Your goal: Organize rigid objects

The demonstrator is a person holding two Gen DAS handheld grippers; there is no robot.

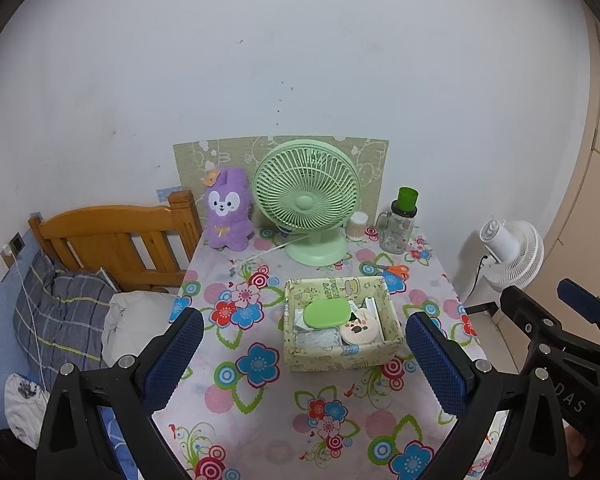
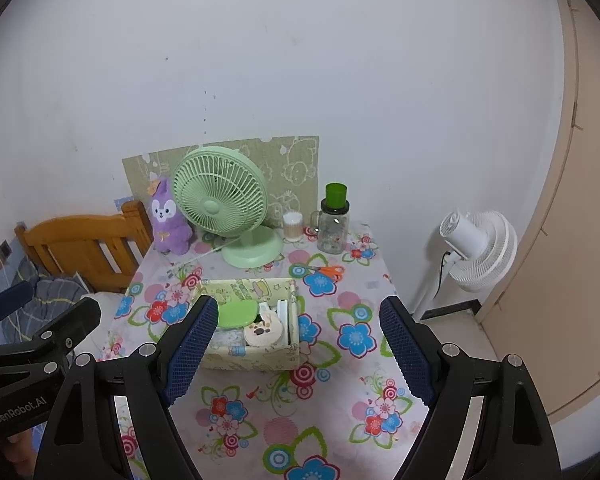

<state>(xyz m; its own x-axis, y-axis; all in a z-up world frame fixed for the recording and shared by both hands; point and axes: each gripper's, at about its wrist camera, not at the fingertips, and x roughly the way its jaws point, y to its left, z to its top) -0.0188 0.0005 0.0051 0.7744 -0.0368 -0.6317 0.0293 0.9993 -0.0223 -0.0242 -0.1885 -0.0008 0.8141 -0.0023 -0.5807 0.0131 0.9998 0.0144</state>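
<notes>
A pale yellow patterned box (image 1: 332, 356) (image 2: 256, 358) sits mid-table, holding a green oval case (image 1: 327, 312) (image 2: 236, 314), a round cream compact (image 1: 359, 330) (image 2: 265, 333) and several white items. Orange-handled scissors (image 1: 388, 269) (image 2: 327, 271) lie behind it. A glass jar with a green lid (image 1: 400, 222) (image 2: 334, 220) and a small cotton swab tub (image 1: 357, 225) (image 2: 292, 225) stand at the back. My left gripper (image 1: 304, 360) is open and empty, above the table in front of the box. My right gripper (image 2: 300, 352) is open and empty, just right of it.
A green desk fan (image 1: 306, 200) (image 2: 224, 204) and a purple plush bunny (image 1: 226, 208) (image 2: 168, 216) stand at the back of the floral tablecloth (image 1: 284, 420). A wooden bed frame (image 1: 112, 240) with bedding lies left. A white floor fan (image 2: 476, 250) stands right.
</notes>
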